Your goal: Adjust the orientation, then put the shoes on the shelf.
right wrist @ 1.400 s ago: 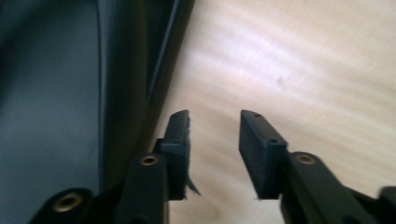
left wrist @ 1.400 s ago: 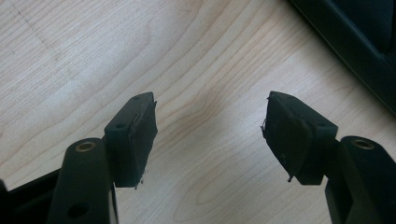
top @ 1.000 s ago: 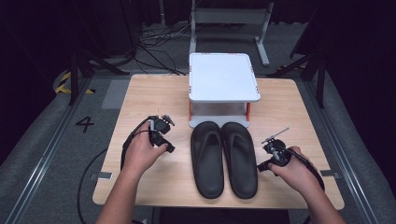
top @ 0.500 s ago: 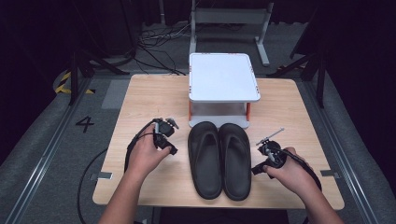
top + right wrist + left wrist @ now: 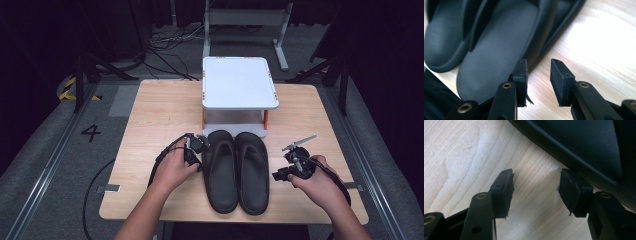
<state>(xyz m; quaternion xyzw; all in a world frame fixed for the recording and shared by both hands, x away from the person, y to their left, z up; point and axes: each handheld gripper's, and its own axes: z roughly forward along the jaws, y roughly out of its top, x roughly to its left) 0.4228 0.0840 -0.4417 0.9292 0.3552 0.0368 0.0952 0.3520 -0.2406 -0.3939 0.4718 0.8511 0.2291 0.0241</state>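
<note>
Wooden table (image 5: pixel 150 110), black slippers (image 5: pixel 237 170), left gripper (image 5: pixel 196 150) beside them, jaws apart, closing

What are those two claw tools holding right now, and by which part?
Nothing. The left gripper has only bare table between its jaws, beside the left slipper; the right gripper stands open beside the right slipper.
</note>
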